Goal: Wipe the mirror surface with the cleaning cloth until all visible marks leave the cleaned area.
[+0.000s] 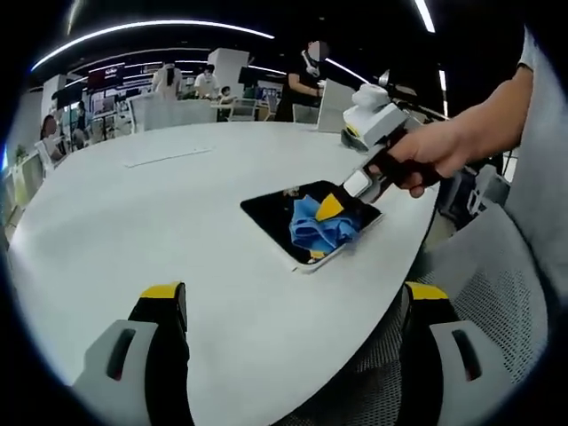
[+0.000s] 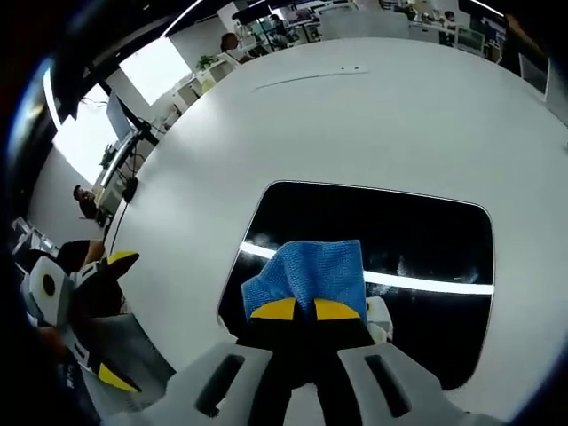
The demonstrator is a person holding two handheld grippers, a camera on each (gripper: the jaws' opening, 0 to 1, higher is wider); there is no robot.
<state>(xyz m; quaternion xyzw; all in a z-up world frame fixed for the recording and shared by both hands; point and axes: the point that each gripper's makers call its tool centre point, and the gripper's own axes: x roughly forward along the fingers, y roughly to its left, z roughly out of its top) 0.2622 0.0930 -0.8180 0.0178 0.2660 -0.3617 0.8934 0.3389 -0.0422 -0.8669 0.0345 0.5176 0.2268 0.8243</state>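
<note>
A dark rectangular mirror [image 1: 271,211] lies flat near the edge of a round white table [image 1: 160,222]. On it sits a crumpled blue cloth [image 1: 318,229]. A person's hand holds my right gripper [image 1: 330,207], which comes in from the right and presses onto the cloth. In the right gripper view, its yellow-tipped jaws [image 2: 304,309] are shut on the blue cloth [image 2: 309,269] over the near part of the mirror [image 2: 417,240]; light streaks reflect in the glass. My left gripper [image 1: 293,295] stands wide open over the table's near edge, holding nothing, and appears as the other gripper [image 2: 117,318] at the left.
A grey mesh chair [image 1: 497,284] stands by the table edge beside the person's sleeve. A thin seam [image 1: 169,160] crosses the far tabletop. Desks, chairs and several people [image 1: 306,80] fill the office behind. Bright windows [image 2: 151,67] lie past the table.
</note>
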